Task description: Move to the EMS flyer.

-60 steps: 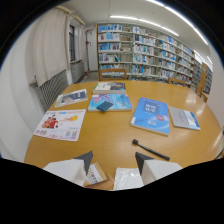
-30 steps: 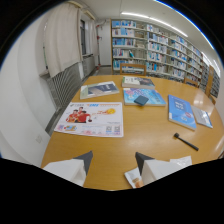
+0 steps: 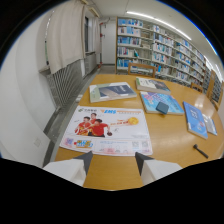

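The EMS flyer [image 3: 109, 130] lies flat on the wooden table [image 3: 165, 142], white with an orange EMS heading and two players in red. It sits just ahead of my gripper [image 3: 114, 161], whose two dark fingertips [image 3: 86, 159] stand apart above the flyer's near edge. The gripper is open with nothing held between the fingers.
Beyond the flyer lie a grey booklet [image 3: 113, 92], a blue-green magazine with a dark object on it [image 3: 161, 103], another booklet [image 3: 154, 84] and blue booklets [image 3: 195, 119]. A black marker [image 3: 201, 150] lies off to the right. A radiator [image 3: 67, 85] lines the left wall; bookshelves [image 3: 160, 50] stand at the back.
The view has swung left and closer to the table. The EMS flyer has moved from the left side to straight ahead of the fingers and looms larger.
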The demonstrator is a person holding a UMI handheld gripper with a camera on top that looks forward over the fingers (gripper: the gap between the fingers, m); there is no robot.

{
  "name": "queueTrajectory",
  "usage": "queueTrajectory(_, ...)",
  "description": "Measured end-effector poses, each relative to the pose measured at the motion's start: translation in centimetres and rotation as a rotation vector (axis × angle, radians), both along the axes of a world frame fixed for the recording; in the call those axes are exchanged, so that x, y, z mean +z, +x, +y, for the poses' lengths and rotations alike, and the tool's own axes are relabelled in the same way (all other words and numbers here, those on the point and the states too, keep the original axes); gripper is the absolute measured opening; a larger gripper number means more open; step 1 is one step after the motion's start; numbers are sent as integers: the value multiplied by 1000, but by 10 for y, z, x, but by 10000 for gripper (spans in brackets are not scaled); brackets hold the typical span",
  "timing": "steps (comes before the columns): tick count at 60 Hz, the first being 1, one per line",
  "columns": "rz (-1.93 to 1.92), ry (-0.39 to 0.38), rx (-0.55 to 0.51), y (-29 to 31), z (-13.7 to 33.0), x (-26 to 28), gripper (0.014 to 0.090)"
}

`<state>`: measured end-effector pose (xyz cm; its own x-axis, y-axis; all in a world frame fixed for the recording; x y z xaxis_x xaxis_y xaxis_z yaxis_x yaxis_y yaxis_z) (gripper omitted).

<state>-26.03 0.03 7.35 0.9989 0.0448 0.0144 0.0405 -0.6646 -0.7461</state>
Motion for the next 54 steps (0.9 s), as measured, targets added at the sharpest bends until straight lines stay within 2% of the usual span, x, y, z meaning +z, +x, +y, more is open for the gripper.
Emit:
queueTrajectory(32,-34,-9,-28,-24,135,-34,841)
queueTrajectory(54,-30,-37,-32,-27,157,-54,840)
